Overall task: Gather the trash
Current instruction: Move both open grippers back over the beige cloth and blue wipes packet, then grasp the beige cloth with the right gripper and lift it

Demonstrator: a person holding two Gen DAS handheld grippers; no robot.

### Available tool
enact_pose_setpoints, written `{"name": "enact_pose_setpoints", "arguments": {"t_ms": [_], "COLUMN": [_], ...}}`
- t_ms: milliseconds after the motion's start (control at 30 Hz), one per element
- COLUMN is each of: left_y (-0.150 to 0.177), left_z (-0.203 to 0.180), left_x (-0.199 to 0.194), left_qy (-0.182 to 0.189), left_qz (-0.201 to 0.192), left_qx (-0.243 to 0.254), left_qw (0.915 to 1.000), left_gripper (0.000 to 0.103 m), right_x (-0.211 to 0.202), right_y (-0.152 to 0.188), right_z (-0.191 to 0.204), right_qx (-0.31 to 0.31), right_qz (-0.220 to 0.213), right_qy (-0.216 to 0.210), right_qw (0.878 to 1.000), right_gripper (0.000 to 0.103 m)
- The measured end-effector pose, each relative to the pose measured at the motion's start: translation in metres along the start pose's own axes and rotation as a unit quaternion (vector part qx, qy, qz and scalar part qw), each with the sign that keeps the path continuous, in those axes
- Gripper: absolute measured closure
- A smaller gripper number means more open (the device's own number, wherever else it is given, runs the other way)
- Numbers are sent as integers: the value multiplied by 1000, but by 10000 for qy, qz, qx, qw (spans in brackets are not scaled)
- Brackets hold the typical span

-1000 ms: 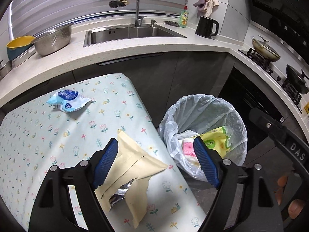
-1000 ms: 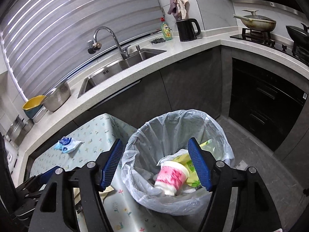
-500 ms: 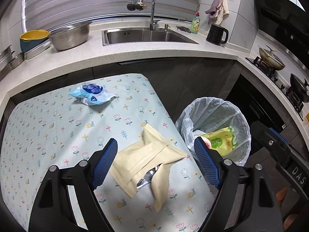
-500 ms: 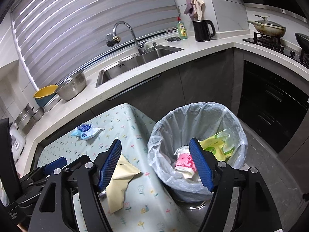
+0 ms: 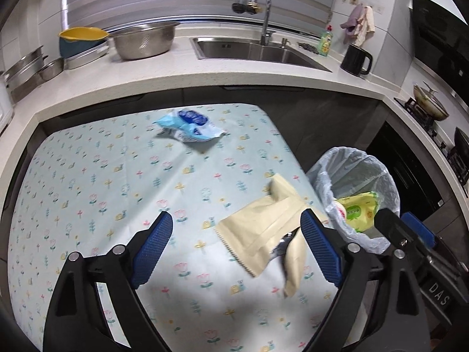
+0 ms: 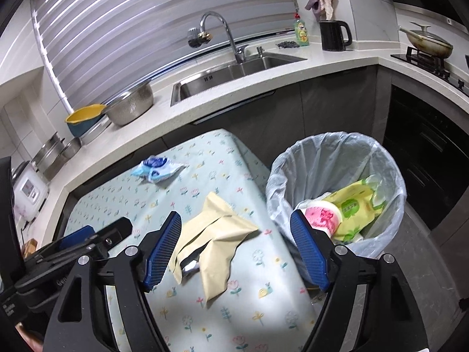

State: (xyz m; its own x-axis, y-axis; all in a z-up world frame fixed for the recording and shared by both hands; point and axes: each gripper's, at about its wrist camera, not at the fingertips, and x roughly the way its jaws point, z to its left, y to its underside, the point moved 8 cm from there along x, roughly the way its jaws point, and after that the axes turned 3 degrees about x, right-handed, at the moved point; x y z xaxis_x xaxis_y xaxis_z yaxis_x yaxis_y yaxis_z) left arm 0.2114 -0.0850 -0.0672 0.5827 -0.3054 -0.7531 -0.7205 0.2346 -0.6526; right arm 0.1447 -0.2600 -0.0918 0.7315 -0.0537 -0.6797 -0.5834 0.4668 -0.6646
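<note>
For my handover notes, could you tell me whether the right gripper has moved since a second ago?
Yes: the right gripper has swung from above the bin to over the table.

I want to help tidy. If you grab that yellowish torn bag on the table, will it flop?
Probably. The torn bag lies flat and creased on the table, so it looks empty, light and limp. Its ripped flaps would likely dangle. The shiny inner foil might feel slippery.

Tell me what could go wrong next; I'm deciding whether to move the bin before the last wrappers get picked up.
1. The beige torn pouch lies flat near the table edge, so jaws may nudge it off, missing the lined bin.
2. The blue wrapper sits far from the bin, so carrying it risks a drop.
</note>
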Motion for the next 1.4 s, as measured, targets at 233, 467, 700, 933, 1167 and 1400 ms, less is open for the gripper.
{"name": "enact_pose_setpoints", "arguments": {"t_ms": [233, 467, 700, 933, 1167, 1400], "left_y": [15, 27, 25, 15, -1, -24], "left_z": [48, 84, 106, 119, 119, 107], "left_x": [3, 13, 22, 36, 57, 82], "left_qy": [-253, -423, -492, -516, -479, -379], "left_qz": [92, 240, 276, 258, 298, 264], "left_qx": [-321, -528, -683, -800, -876, -863], "left_qw": [9991, 9974, 9961, 9951, 9946, 9952], "left_gripper": [18, 18, 18, 15, 14, 13], "right_x": [26, 59, 89, 117, 136, 152], "right_y": [25, 44, 51, 49, 45, 37], "right_z": [21, 33, 38, 38, 38, 47], "right_qx": [-27, 235, 315, 407, 466, 183], "right_qz": [322, 646, 851, 959, 967, 1059], "right_qy": [-81, -106, -18, 115, 117, -61], "right_qw": [9994, 9976, 9959, 9945, 9942, 9942], "right_gripper": [28, 28, 28, 28, 28, 91]}}
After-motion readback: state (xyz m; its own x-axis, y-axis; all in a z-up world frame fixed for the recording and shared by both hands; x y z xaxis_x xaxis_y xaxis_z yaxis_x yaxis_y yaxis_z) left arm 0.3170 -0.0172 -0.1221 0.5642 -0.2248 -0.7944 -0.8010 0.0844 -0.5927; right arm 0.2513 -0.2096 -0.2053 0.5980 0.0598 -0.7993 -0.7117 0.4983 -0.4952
